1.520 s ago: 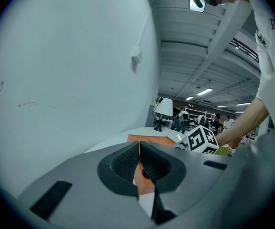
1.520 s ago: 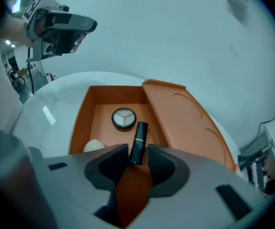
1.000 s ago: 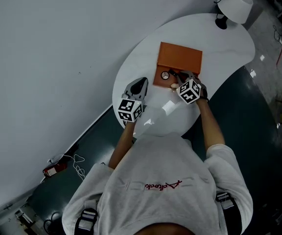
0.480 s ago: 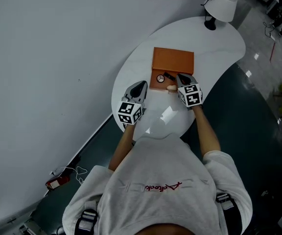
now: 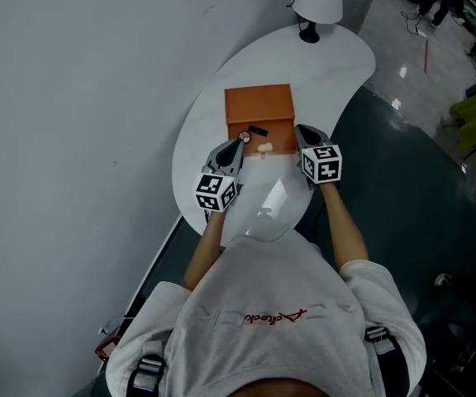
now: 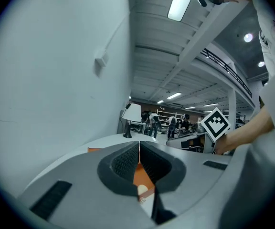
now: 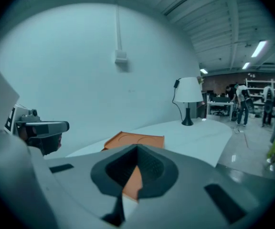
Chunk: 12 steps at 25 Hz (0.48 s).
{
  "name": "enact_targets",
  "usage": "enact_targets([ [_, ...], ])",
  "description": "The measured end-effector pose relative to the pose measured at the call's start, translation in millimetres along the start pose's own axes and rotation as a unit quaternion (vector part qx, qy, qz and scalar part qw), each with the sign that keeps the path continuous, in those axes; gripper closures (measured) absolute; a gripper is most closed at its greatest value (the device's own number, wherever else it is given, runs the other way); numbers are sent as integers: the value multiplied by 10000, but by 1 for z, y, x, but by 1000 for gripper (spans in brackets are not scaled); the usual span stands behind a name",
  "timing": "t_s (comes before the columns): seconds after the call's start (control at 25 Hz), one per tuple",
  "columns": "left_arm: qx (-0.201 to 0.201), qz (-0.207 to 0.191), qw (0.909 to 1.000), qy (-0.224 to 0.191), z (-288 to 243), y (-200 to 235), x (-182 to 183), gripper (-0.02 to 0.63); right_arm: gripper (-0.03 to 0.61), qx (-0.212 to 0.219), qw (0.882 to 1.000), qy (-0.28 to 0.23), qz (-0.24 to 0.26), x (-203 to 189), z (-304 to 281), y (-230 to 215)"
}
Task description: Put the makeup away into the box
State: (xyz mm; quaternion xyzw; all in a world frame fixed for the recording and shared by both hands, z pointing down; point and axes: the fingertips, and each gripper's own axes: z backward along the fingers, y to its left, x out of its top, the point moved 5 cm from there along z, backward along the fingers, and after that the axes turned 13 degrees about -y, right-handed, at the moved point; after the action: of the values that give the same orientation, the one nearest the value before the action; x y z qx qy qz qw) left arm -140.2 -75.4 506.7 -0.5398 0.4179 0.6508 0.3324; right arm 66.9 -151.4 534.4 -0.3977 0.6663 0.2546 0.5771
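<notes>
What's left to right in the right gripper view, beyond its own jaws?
left gripper → orange box → lamp → people in the background

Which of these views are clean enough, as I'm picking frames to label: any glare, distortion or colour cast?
Head view: sharp, evenly lit, but a glare patch on the table near the person. Left gripper view: heavy fisheye curving, dark corners, ceiling light blown out. Right gripper view: same fisheye, bluish cast over wall and lamp.

Cool overhead light, fisheye-warped edges
</notes>
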Motion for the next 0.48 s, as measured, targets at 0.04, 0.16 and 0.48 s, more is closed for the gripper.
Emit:
enact_targets([
  [0.04, -88, 0, 10000, 0, -3, -5, 0, 601, 560, -89, 10000, -33, -22, 1, 8, -4],
  [0.16, -326, 4, 9995, -6, -8, -21, 1, 601, 560, -324, 9994, -122, -48, 3, 30, -11],
  [0.48, -780, 14, 9969, -18, -9, -52, 1, 601, 560, -909, 9950, -364, -175, 3, 87, -17],
])
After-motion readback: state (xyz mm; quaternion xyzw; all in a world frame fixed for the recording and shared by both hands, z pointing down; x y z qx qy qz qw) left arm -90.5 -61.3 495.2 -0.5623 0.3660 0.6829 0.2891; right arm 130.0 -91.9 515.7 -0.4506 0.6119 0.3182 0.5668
